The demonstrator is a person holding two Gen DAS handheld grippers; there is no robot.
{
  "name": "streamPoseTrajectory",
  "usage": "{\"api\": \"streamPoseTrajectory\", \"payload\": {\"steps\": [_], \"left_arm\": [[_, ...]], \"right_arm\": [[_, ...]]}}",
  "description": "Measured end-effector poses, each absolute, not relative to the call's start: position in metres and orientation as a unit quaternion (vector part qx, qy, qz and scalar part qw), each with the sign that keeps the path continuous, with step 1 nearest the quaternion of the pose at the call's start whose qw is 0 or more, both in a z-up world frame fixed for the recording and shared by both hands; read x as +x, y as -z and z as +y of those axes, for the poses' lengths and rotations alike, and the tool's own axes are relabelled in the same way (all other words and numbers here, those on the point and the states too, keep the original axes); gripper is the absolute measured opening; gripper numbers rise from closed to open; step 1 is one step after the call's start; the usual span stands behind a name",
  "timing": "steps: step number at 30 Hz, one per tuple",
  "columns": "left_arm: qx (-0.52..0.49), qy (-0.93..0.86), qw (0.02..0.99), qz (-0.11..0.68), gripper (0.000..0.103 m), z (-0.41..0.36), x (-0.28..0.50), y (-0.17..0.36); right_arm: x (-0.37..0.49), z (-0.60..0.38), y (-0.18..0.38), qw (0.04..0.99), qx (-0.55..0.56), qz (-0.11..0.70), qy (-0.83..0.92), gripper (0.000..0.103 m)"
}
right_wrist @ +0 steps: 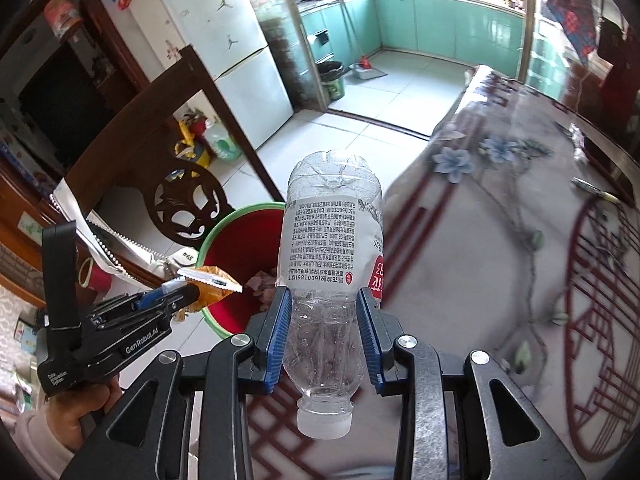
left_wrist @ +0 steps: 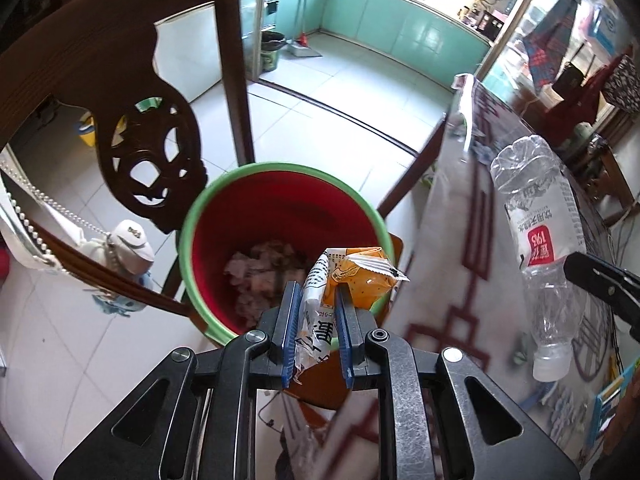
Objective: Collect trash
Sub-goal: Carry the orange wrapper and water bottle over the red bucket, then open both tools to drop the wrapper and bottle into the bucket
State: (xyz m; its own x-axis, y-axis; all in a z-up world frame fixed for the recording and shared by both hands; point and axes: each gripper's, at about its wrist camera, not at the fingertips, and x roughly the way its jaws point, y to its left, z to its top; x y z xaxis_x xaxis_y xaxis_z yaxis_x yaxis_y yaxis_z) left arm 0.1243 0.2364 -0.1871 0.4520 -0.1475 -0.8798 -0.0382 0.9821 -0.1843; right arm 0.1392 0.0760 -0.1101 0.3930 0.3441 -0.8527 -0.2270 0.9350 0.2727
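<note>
- Left gripper [left_wrist: 318, 312]: fingers clamped on crumpled snack wrappers [left_wrist: 352, 276], orange and white; the wrappers hang over the near rim of the red bin [left_wrist: 224, 216], which holds scraps already
- Right gripper [right_wrist: 323, 322]: fingers squeezing a clear plastic bottle [right_wrist: 330, 240], cap toward the camera, base pointing away; bottle sits just right of the bin, beside the counter [right_wrist: 500, 240] with its flowered cloth

The mouth of the bin [left_wrist: 280, 216] is open from above. A carved chair [left_wrist: 132, 120] stands close behind it, the table [right_wrist: 500, 240] just beside.
</note>
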Motion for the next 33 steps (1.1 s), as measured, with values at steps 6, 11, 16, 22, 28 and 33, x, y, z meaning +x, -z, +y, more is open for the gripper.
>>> {"api": "streamPoseTrajectory", "payload": {"steps": [6, 11, 16, 22, 28, 33], "left_arm": [[-0.097, 0.014, 0.842, 0.531, 0.016, 0.254, 0.133, 0.198], [-0.092, 0.000, 0.834, 0.544, 0.016, 0.261, 0.141, 0.208], [-0.085, -0.008, 0.827, 0.555, 0.016, 0.264, 0.155, 0.219], [-0.093, -0.015, 0.814, 0.573, 0.016, 0.268, 0.173, 0.238], [-0.091, -0.015, 0.813, 0.575, 0.016, 0.269, 0.185, 0.242], [-0.092, -0.029, 0.813, 0.574, 0.033, 0.274, 0.191, 0.242]], "right_arm": [[0.157, 0.096, 0.124, 0.820, 0.052, 0.538, -0.190, 0.031], [0.169, 0.113, 0.133, 0.811, 0.039, 0.547, -0.203, 0.031], [0.178, 0.129, 0.146, 0.802, 0.033, 0.559, -0.206, 0.031], [0.192, 0.140, 0.170, 0.786, 0.040, 0.582, -0.207, 0.031], [0.199, 0.148, 0.178, 0.779, 0.041, 0.588, -0.212, 0.031], [0.204, 0.154, 0.176, 0.781, 0.044, 0.581, -0.227, 0.031]]}}
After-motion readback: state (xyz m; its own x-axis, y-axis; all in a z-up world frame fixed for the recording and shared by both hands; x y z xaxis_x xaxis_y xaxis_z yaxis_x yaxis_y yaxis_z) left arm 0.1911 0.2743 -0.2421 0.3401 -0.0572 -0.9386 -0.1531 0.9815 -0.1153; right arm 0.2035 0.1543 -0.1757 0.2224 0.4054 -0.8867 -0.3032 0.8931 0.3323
